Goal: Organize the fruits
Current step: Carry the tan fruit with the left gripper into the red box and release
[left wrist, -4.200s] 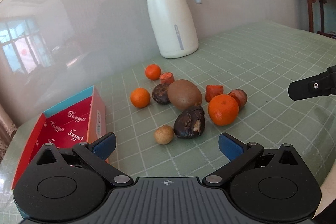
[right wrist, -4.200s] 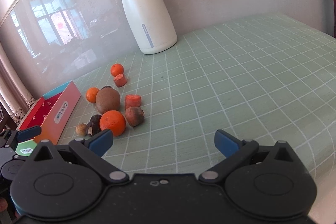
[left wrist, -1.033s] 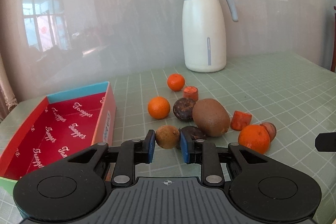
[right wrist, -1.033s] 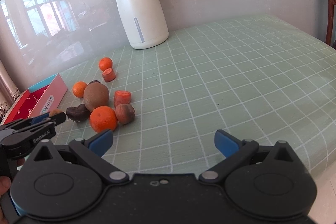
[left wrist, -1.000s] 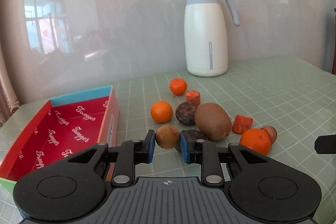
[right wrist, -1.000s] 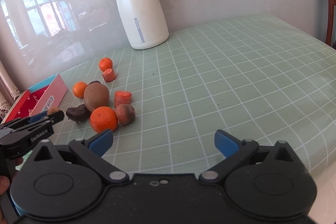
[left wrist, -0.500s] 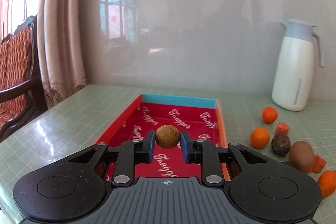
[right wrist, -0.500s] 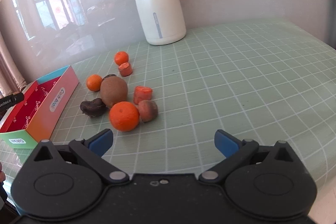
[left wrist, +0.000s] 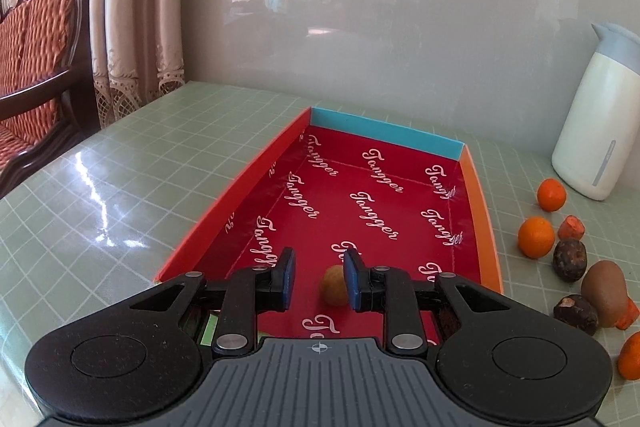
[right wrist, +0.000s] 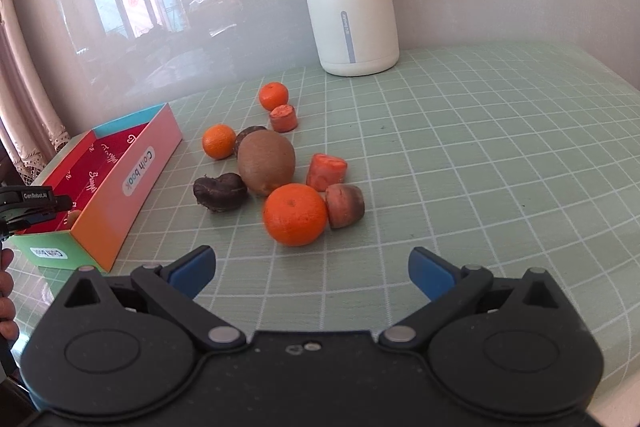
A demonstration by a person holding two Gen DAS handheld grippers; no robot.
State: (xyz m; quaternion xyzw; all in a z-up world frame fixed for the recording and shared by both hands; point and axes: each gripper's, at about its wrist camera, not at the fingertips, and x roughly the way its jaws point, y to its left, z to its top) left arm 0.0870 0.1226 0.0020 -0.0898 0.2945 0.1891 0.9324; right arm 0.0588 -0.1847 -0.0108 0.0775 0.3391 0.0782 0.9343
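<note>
Fingers [left wrist: 286,279] parted over red box [left wrist: 478,211]

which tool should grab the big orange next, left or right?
Right, probably. The right tool is open and pointed at the big orange, which sits just ahead of it. The left tool is open over the red box, with the small brown fruit lying below it.
</note>
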